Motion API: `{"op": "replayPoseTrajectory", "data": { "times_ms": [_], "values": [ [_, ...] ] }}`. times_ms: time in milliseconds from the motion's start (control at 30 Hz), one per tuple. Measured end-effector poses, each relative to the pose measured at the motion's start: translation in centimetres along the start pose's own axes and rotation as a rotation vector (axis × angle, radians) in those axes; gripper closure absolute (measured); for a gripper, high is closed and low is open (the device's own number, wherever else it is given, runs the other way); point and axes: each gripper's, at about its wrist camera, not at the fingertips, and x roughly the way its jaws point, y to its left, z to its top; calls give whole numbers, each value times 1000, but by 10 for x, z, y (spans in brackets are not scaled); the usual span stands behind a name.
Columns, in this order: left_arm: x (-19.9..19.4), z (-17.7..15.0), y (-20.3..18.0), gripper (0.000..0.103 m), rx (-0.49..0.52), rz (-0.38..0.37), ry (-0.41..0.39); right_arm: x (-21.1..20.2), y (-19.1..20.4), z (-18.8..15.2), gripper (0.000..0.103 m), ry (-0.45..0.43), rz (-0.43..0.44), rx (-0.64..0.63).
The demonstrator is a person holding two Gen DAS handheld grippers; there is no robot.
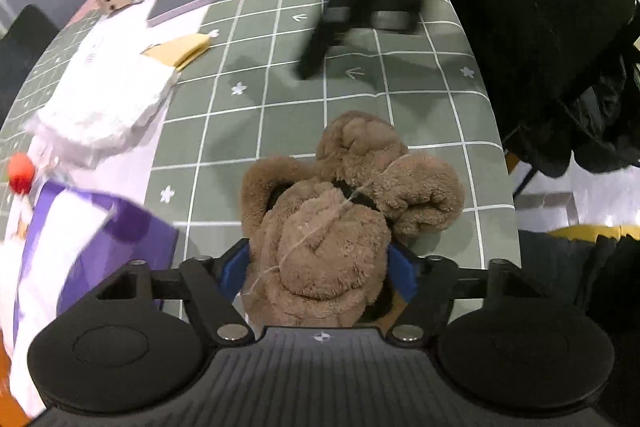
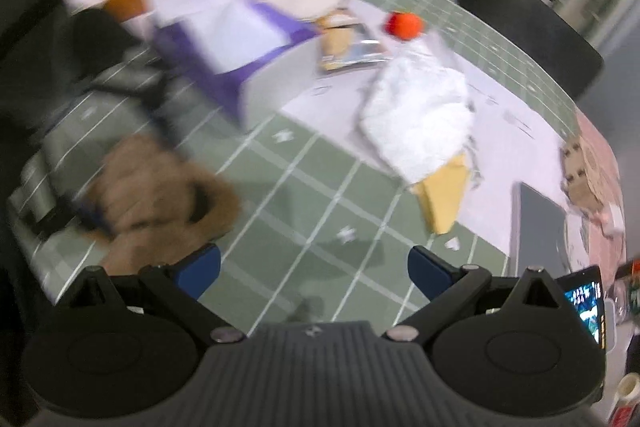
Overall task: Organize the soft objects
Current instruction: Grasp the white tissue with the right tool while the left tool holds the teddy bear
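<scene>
The left tongs were clamped on the brown plush toy lying on the green-gridded counter, while the right tongs hung released over bare counter beside it, near the purple box.

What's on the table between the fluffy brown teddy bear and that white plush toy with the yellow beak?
Nothing: in the left wrist view, only bare green grid-patterned tablecloth separates the brown teddy bear from the white plush toy.
</scene>
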Motion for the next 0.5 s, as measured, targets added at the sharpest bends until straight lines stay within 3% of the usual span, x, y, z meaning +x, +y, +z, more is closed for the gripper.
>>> {"op": "replayPoseTrajectory", "data": {
  "times_ms": [200, 400, 500],
  "values": [
    [-21, -23, -2, 32, -92, 129, -17, 33, -34, 20, 5, -10, -57, 124],
    [-57, -55, -4, 32, -247, 198, -85, 61, -56, 47, 5, -40, -93, 208],
    [-66, -64, -6, 32, -278, 217, -92, 77, -63, 67, 5, -60, -116, 256]
  ]
}}
